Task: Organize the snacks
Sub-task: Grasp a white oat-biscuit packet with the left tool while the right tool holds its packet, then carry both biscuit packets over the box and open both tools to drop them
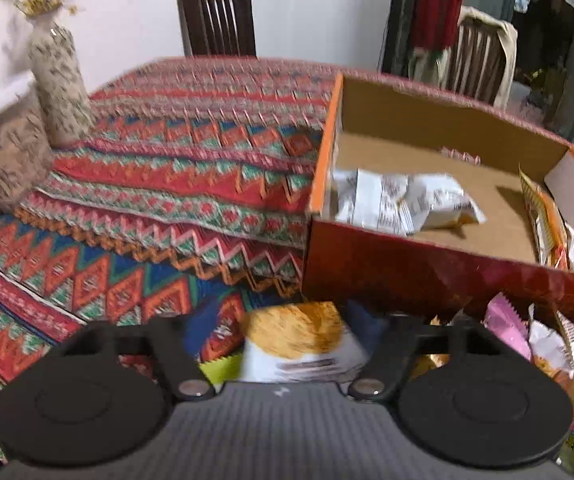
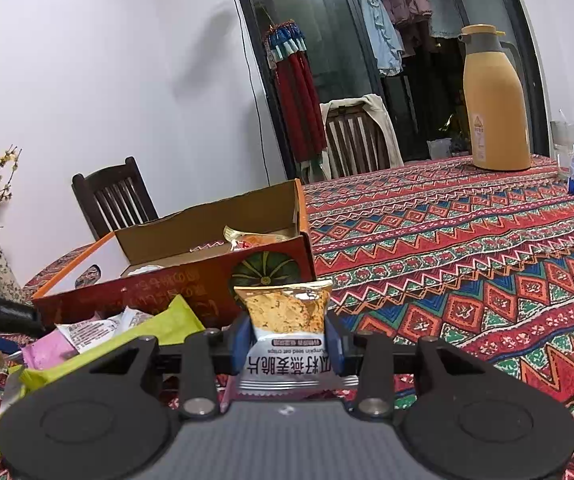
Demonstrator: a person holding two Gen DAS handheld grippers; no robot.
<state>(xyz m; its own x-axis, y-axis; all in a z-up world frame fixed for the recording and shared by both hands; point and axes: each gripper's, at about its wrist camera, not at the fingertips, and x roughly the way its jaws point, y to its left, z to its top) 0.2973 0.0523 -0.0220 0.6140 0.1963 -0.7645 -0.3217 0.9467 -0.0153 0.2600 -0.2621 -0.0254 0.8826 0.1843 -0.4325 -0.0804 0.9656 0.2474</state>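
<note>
Both grippers have a snack pkt each rn. Right gripper (image 2: 288, 340) is clamped on an oat crisp packet (image 2: 287, 332), blue pads squeezing its sides, pkt upright and upside down w/ the text flipped, held just in front of the box (image 2: 191, 284). Left gripper (image 1: 293, 340) is closed on a similar orange-white packet (image 1: 295, 344), blurry tho, also just in front of the box's near wall. Loose snack pile (image 2: 99, 336) (green, pink, white wrappers) sits right beside the box front. Inside the box: a few white packets (image 1: 403, 200) and an orange one at the end. Past the box on the tablecloth (image 2: 467, 248) there's a yellow thermos (image 2: 495, 108), far corner.
</note>
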